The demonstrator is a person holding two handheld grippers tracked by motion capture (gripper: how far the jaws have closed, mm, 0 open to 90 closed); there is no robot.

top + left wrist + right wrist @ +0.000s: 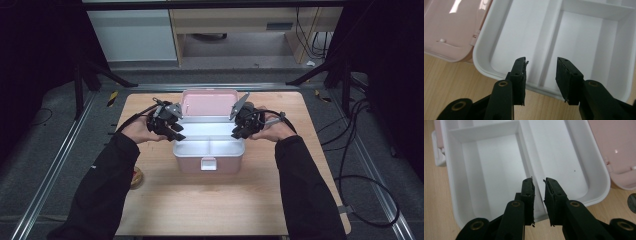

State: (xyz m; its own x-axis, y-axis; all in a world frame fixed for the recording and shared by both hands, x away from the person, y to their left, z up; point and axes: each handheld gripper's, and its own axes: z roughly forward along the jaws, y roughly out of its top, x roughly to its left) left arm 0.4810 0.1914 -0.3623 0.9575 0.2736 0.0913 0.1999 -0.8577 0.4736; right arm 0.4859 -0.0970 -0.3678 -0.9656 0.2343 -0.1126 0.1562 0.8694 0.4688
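At mid-bench sits the white tray (209, 145) inside the pink box (208, 162), lid (207, 104) open behind. Left gripper (176, 131) and right gripper (236, 131) straddle its end rims, fingers narrowed, not yet gripping; pinch both evenly and lift level.

The wooden table (210, 200) sat on a grey floor (45, 150). At twelve o'clock stood a pale wooden desk (240, 22), and a white cabinet (132, 35) was at eleven o'clock. Metal rails (55, 160) ran along both sides. Black cables (360, 185) lay at four o'clock. The far corners were dark.
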